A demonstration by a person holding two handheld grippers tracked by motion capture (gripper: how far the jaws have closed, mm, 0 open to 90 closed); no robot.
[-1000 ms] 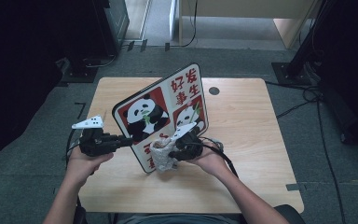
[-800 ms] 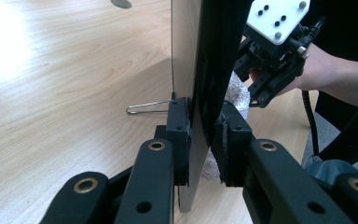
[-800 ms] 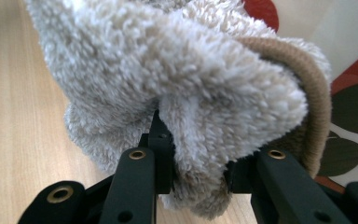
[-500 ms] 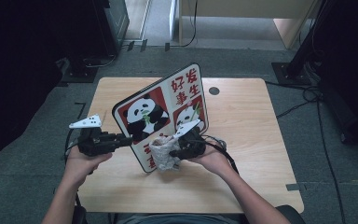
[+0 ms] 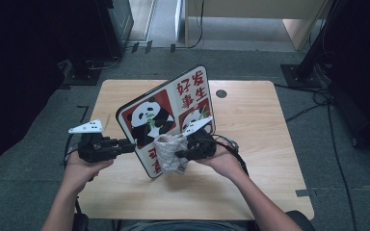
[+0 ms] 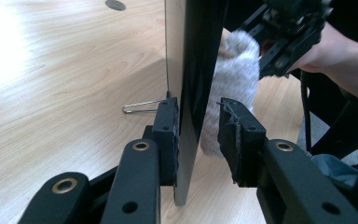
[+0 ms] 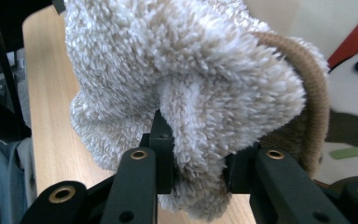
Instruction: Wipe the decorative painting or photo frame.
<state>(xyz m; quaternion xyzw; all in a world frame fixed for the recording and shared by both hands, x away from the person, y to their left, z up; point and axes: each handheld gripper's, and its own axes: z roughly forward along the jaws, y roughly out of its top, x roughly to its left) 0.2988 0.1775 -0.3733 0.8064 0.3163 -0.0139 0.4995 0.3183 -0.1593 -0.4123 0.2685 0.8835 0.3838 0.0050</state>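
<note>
A board (image 5: 164,115) printed with pandas and red characters stands tilted on the wooden table (image 5: 250,125). Its lower left edge (image 6: 193,70) runs between the jaws of my left gripper (image 5: 131,147) (image 6: 198,116). Those jaws have just been opening: one pad lies against the board's back and the other stands off its front, so it is open. My right gripper (image 5: 180,153) (image 7: 193,135) is shut on a fluffy beige cloth (image 5: 168,154) (image 7: 182,60). The cloth (image 6: 228,70) presses against the board's printed face near its lower corner.
A thin wire stand (image 6: 140,106) props the board from behind. A round cable hole (image 5: 221,94) sits in the table's far side. Cables trail from the right gripper across the table. Dark furniture and floor cables surround the table.
My right hand has lifted a little, carrying the cloth slightly up the board's face. The left hand and the board have stayed in place.
</note>
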